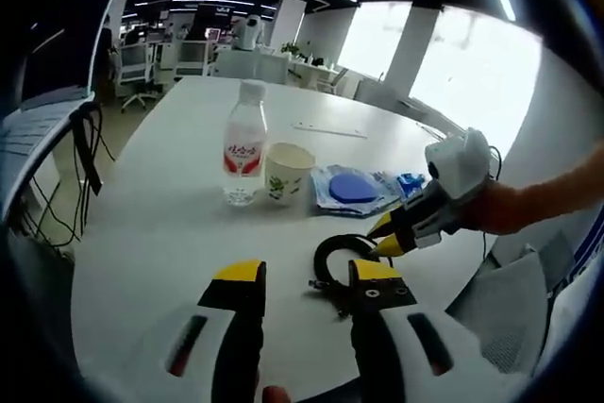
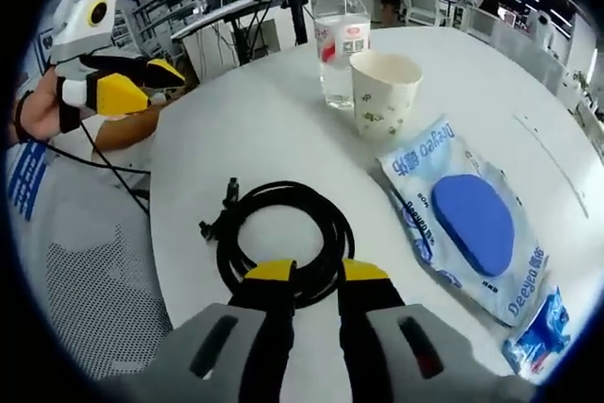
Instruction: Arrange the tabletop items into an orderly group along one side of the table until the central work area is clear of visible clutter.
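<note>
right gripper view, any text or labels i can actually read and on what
"Deeyeo": on the clear blue-printed packet holding a blue disc, printed near both ends, one upside down.
Water bottle label: red and white, characters too blurred to read.
Paper cup: a leafy print, no words readable.
Small blue packet: print too small to read.

cable coil [image 1: 332, 254] partly behind jaw, packet print [image 2: 429, 153] blurred

White table [image 2: 283, 110]; black coiled cable [image 2: 283, 228]; clear bottle [image 2: 342, 30], red-and-white label; cream cup [image 2: 383, 92], green leaf print; packet [image 2: 467, 219] with blue disc.
</note>
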Demonstrator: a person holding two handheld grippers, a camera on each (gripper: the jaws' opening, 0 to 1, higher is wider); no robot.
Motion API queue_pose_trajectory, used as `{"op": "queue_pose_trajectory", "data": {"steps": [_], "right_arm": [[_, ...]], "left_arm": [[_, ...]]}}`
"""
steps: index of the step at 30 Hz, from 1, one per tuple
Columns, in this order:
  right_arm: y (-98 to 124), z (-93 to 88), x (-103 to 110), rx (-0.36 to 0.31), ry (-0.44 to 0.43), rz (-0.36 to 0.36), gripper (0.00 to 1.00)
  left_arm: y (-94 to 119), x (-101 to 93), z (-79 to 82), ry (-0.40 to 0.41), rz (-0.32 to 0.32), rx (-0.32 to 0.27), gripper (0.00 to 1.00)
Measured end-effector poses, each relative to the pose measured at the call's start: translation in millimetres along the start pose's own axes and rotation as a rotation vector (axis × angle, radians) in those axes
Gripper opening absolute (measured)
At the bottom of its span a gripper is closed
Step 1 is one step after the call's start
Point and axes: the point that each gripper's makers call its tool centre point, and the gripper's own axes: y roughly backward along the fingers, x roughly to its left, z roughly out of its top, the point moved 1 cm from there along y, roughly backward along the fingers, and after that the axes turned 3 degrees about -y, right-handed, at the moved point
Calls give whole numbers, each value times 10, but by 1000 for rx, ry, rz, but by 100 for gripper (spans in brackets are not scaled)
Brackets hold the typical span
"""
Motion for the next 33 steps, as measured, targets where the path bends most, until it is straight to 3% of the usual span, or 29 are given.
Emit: {"op": "queue_pose_trajectory", "data": {"steps": [33], "right_arm": [[-64, -64, -12, 104, 9, -106, 13]], "left_arm": [[77, 57, -56, -3, -52, -7, 35]]}}
